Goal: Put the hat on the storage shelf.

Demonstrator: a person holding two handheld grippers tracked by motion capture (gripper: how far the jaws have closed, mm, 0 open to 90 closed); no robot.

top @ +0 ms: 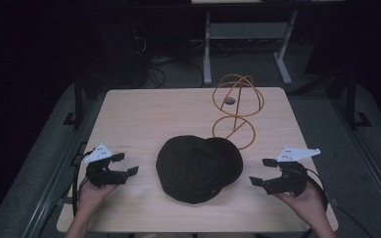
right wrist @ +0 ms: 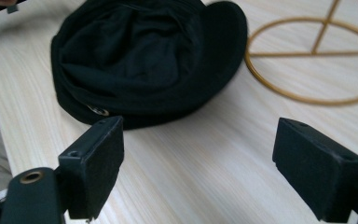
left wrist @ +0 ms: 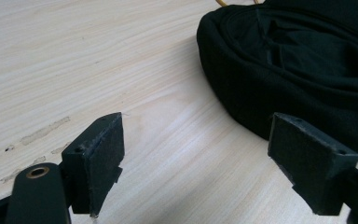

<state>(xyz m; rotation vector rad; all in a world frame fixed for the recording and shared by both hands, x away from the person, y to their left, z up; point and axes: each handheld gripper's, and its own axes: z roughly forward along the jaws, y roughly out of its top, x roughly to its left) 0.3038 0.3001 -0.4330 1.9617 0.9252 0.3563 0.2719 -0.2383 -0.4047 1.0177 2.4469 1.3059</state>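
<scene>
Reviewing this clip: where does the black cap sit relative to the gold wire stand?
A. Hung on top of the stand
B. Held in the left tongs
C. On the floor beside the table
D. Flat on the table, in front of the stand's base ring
D: the black cap lies on the table just in front of the gold wire stand, with both tongs open and apart from it.

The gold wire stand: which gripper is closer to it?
Right. The right gripper sits open below and to the right of the stand; the left gripper, also open, is across the black cap from it.
</scene>
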